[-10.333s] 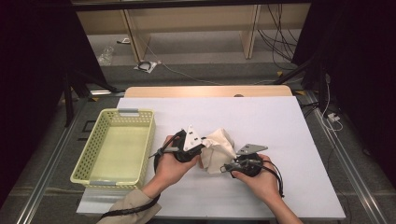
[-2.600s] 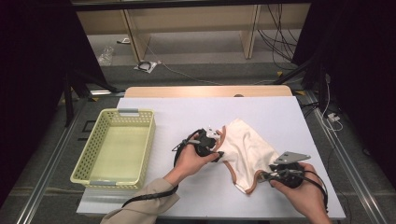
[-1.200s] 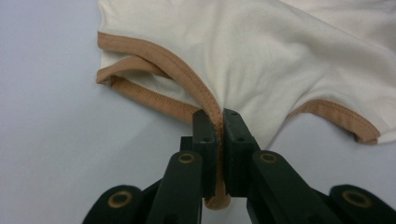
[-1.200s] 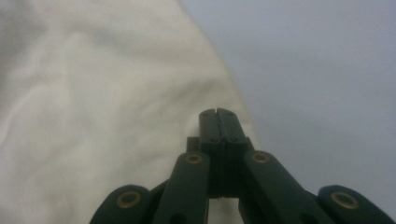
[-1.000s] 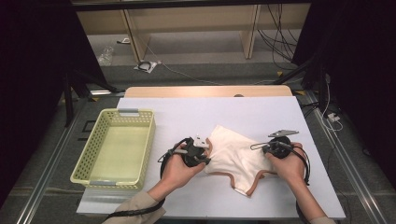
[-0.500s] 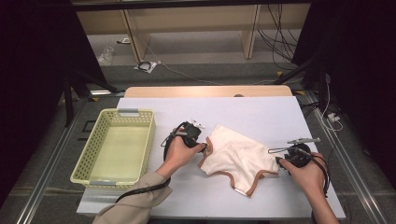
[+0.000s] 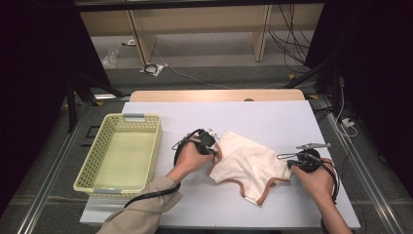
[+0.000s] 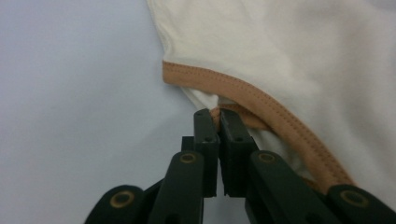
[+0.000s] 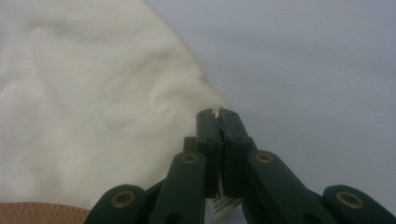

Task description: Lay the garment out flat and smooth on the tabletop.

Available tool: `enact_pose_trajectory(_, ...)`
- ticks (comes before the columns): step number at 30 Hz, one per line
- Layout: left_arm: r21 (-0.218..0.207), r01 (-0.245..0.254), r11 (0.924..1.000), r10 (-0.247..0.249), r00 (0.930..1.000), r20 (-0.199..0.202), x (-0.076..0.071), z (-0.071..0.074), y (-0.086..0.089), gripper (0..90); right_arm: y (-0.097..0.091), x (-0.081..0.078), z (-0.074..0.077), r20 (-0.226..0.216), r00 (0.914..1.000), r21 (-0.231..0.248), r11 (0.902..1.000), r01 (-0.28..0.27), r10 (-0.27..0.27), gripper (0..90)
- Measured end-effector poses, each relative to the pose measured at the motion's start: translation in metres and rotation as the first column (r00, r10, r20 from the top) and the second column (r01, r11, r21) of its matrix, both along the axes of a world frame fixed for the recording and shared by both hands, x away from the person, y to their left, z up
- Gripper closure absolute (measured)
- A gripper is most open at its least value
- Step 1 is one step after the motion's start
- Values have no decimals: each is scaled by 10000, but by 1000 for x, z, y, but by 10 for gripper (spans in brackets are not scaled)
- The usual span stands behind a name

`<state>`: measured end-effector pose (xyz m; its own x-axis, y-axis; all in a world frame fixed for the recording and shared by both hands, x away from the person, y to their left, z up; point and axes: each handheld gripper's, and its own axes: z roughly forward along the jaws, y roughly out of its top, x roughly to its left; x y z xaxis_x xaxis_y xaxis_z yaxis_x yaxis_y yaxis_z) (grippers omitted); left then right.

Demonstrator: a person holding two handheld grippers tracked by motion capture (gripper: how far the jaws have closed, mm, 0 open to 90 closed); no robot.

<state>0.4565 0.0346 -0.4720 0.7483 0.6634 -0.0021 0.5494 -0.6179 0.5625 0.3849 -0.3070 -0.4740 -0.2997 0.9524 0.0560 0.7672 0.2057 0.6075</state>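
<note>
A cream garment with tan trim lies spread on the white table. My left gripper is at its left edge. In the left gripper view the jaws have just been closing and are now shut on the tan-trimmed hem of the garment. At the right corner of the cloth, my right gripper has also just been closing. Its jaws are now shut on the edge of the cream fabric, with a small white label showing under them.
A pale yellow mesh basket stands empty on the table's left side. The table's wooden far edge borders a floor with cables and shelf legs. Bare white tabletop lies beyond the garment and to its right.
Over the last second the left gripper moved away from me along the cloth's left edge and the right gripper moved right to the cloth's corner. The garment lies wider and flatter.
</note>
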Motion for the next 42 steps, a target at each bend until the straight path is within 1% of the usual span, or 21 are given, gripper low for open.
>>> enact_pose_trajectory(3, -56, -77, 10000, 78, 9996, 260, -6, 1, 4, 889, 1, 2, 0, 95, 10000, 13, 10000, -30, 30, 887)
enact_pose_trajectory(5, -266, -229, 9994, 238, 9991, 341, -10, 4, 8, 891, 2, 5, 0, 213, 9998, 8, 10000, -58, 58, 887)
enact_pose_trajectory(8, -329, -306, 9990, 322, 9983, 489, -17, 10, 17, 891, 6, 10, 2, 428, 9990, -66, 9999, -151, 153, 887)
enact_pose_trajectory(9, -263, -337, 9991, 352, 9977, 571, -20, 12, 20, 891, 11, 14, 3, 541, 9981, -120, 9995, -294, 300, 886)
enact_pose_trajectory(10, -236, -364, 9991, 378, 9974, 612, -24, 14, 23, 891, 11, 14, 3, 541, 9981, -120, 9995, -294, 300, 886)
enact_pose_trajectory(13, -252, -429, 9988, 445, 9966, 699, -33, 18, 34, 891, 20, 21, 2, 720, 9959, -226, 9983, -534, 549, 885)
enact_pose_trajectory(14, -249, -518, 9983, 537, 9952, 820, -37, 20, 38, 890, 24, 23, 2, 779, 9947, -255, 9976, -649, 668, 884)
enact_pose_trajectory(17, -243, -680, 9974, 701, 9931, 946, -43, 24, 48, 891, 35, 31, 1, 977, 9910, -314, 9955, -891, 918, 879)
enact_pose_trajectory(20, -102, -811, 9967, 817, 9914, 1021, -49, 25, 58, 891, 45, 38, 0, 1097, 9875, -381, 9932, -1096, 1131, 877)
enact_pose_trajectory(24, -71, -952, 9954, 955, 9912, 916, -56, 23, 68, 890, 55, 44, -4, 1125, 9836, -511, 9893, -1363, 1413, 874)
enact_pose_trajectory(26, -44, -1015, 9948, 1015, 9909, 886, -57, 21, 71, 889, 58, 45, -4, 1145, 9822, -523, 9883, -1435, 1487, 852)
enact_pose_trajectory(27, -34, -1041, 9946, 1040, 9909, 854, -58, 20, 72, 889, 58, 45, -3, 1191, 9812, -569, 9876, -1462, 1521, 822)
enact_pose_trajectory(30, -10, -1019, 9948, 1016, 9912, 853, -58, 15, 71, 886, 58, 40, 4, 1346, 9782, -812, 9856, -1481, 1581, 709)
enact_pose_trajectory(32, 81, -923, 9957, 912, 9921, 857, -59, 12, 68, 884, 57, 33, 12, 1564, 9727, -1104, 9817, -1550, 1712, 663)
enact_pose_trajectory(34, 209, -796, 9966, 775, 9934, 848, -60, 9, 66, 881, 57, 22, 20, 1721, 9649, -1211, 9763, -1792, 1984, 632)
enact_pose_trajectory(36, 276, -699, 9972, 669, 9931, 966, -62, 8, 66, 863, 55, 8, 25, 1774, 9574, -1160, 9709, -2095, 2278, 623)
enact_pose_trajectory(37, 308, -670, 9973, 635, 9927, 1025, -64, 9, 67, 832, 55, 0, 25, 1754, 9538, -1067, 9679, -2277, 2438, 620)
enact_pose_trajectory(39, 278, -618, 9977, 584, 9920, 1119, -68, 11, 68, 750, 53, -15, 24, 1590, 9471, -743, 9600, -2701, 2788, 619)
enact_pose_trajectory(40, 302, -544, 9981, 504, 9914, 1210, -71, 12, 69, 715, 52, -22, 22, 1542, 9454, -528, 9579, -2821, 2869, 619)
enact_pose_trajectory(42, 284, -482, 9984, 441, 9907, 1289, -78, 14, 71, 653, 50, -35, 17, 1284, 9398, -378, 9485, -3145, 3167, 619)
